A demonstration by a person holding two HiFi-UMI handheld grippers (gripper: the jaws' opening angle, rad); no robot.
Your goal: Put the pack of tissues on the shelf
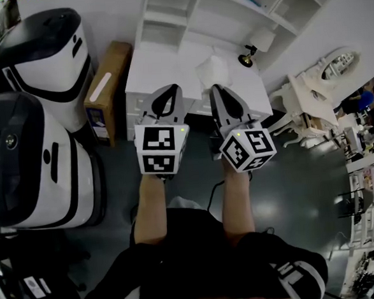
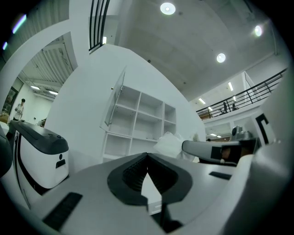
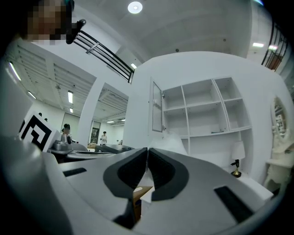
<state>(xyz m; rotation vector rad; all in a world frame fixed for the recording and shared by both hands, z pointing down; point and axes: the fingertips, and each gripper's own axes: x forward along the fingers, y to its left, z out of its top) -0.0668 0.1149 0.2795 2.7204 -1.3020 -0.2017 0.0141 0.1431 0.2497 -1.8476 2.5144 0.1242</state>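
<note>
A white, crumpled-looking pack of tissues (image 1: pixel 213 70) lies on the white desk (image 1: pixel 162 67) below the open white shelf (image 1: pixel 184 15). Both grippers are held side by side in front of the desk, short of the pack. My left gripper (image 1: pixel 168 89) is shut with nothing between its jaws. My right gripper (image 1: pixel 216 89) is also shut and empty, its tip nearest the pack. In the left gripper view the pack (image 2: pixel 169 143) shows right of my left gripper (image 2: pixel 147 155), with the shelf (image 2: pixel 138 119) behind. In the right gripper view the pack (image 3: pixel 169 141) peeks above my right gripper (image 3: pixel 147 149).
A small lamp (image 1: pixel 255 46) stands on the desk's right end. A cardboard box (image 1: pixel 108 87) leans at the desk's left side. Two large white-and-black machines (image 1: pixel 43 56) (image 1: pixel 28 163) fill the left. An ornate white dresser with a mirror (image 1: pixel 326 78) stands to the right.
</note>
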